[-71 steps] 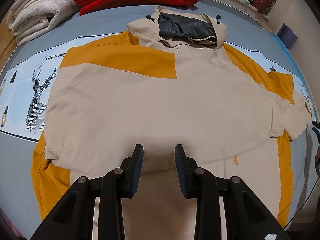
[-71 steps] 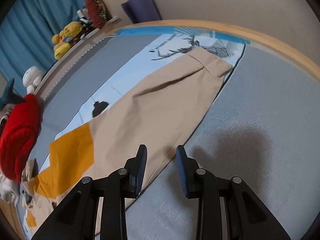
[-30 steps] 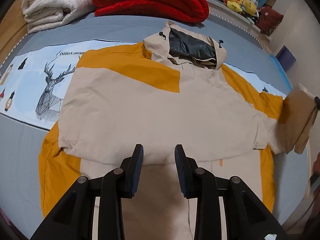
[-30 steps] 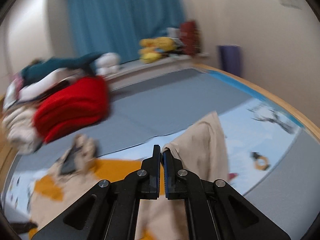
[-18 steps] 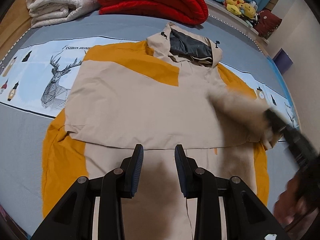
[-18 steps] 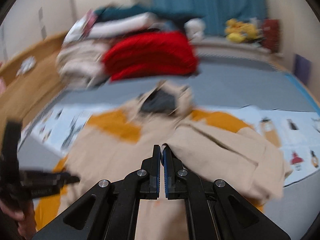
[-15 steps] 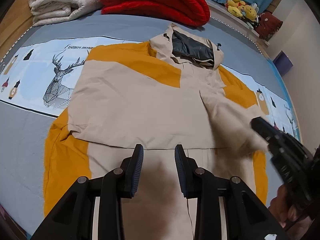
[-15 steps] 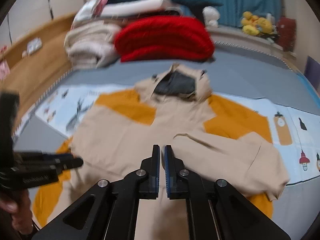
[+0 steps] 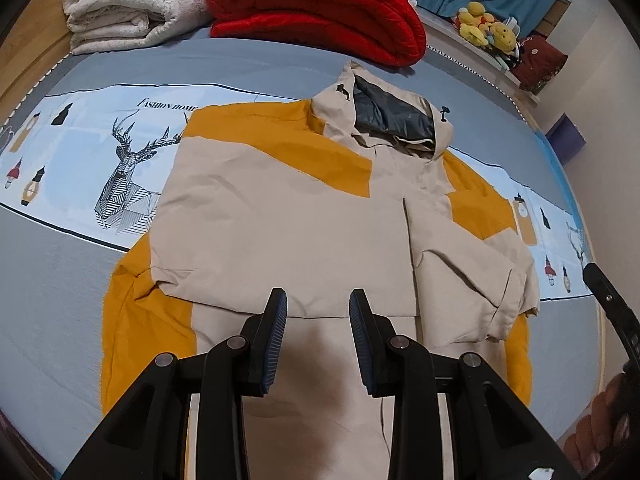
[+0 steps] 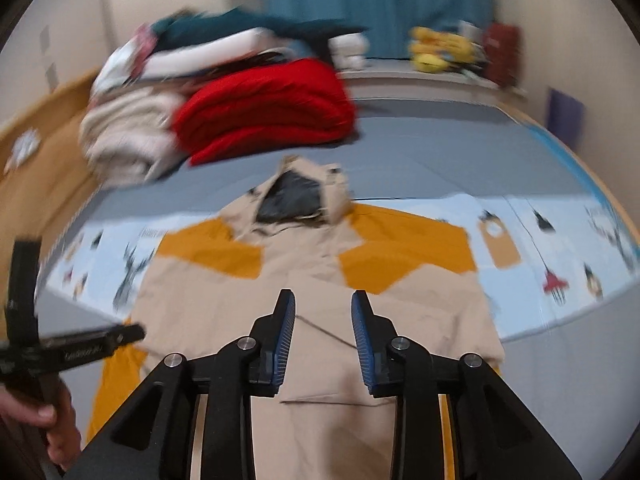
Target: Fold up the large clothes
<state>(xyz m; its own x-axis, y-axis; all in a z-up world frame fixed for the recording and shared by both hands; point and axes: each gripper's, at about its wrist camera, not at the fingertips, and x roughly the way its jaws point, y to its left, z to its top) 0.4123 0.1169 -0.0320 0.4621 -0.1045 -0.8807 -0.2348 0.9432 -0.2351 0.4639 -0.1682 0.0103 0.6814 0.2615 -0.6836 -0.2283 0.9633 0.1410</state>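
Note:
A beige and mustard hooded jacket (image 9: 296,216) lies flat on the bed, hood (image 9: 394,116) pointing away, both sleeves folded across its body. The right sleeve (image 9: 476,280) lies over the right half. My left gripper (image 9: 317,320) is open and empty, hovering above the jacket's lower middle. My right gripper (image 10: 323,322) is open and empty, above the same jacket (image 10: 304,308) near its middle. The right view is blurred. The left gripper's body (image 10: 60,348) shows at the left edge of the right wrist view.
The grey bed sheet (image 9: 52,272) has a pale blue printed band with a deer (image 9: 128,176). A red folded quilt (image 9: 320,4) and a cream blanket (image 9: 132,4) are stacked at the head. Plush toys (image 9: 486,28) sit on a ledge.
My right gripper carried the right sleeve across onto the jacket body, then opened and let it go. The left gripper stayed open above the hem and rose slightly.

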